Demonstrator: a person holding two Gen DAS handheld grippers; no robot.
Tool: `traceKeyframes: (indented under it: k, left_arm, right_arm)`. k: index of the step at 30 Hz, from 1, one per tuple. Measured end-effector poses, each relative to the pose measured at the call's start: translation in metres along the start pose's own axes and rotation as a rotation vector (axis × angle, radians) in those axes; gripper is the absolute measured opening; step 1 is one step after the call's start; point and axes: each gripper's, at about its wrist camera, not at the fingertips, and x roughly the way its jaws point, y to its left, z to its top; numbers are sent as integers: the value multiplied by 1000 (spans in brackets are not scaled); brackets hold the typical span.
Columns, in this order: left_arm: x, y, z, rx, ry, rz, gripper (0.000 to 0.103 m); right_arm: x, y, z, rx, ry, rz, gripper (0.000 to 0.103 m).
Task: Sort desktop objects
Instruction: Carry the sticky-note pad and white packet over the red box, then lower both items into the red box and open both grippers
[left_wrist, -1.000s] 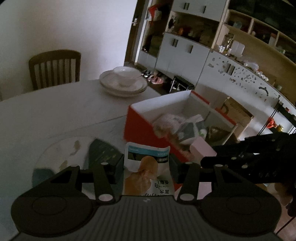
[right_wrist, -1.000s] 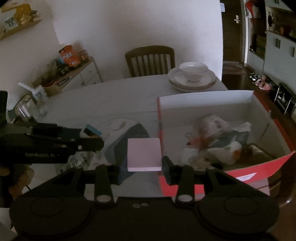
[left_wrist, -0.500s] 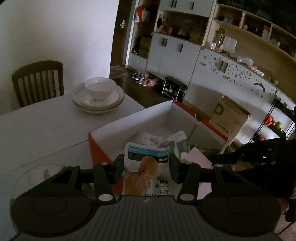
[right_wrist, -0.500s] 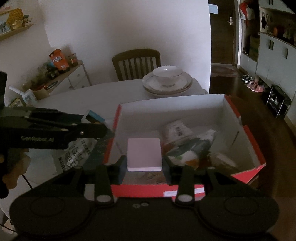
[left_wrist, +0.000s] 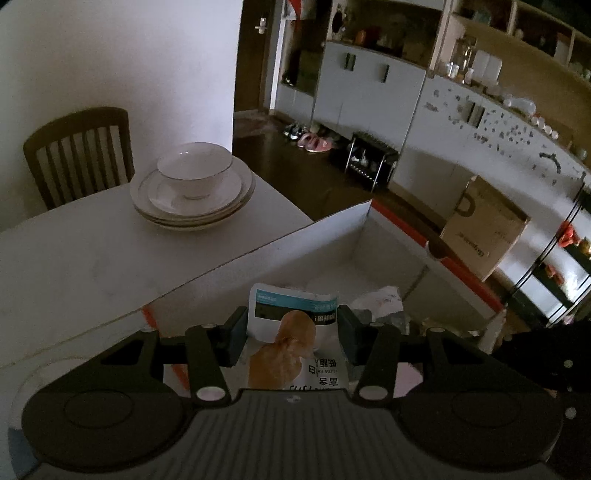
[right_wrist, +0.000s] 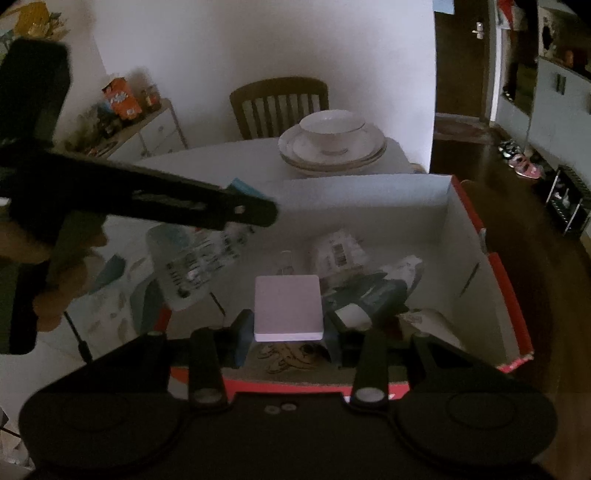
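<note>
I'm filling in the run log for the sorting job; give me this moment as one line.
left gripper: shut on snack packet | right gripper: shut on pink pad | both over red box | nothing released

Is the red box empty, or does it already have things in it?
Not empty. The red box is open-topped, and the right wrist view shows crumpled packets lying on its floor, beyond the pink pad.

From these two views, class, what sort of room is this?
Probably a home dining room: a chair at a table with stacked plates, and shoes by wall cabinets.
</note>
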Motion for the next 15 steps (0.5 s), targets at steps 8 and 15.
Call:
traceKeyframes:
  k: [8,15]
  left_arm:
    - [35,-8,0,68,39,56,50]
    - [53,-10,-7,91,79,56,50]
  right_arm:
    - [19,3,1,-73,35,28,40]
    - [40,6,-4,-137,84,23,40]
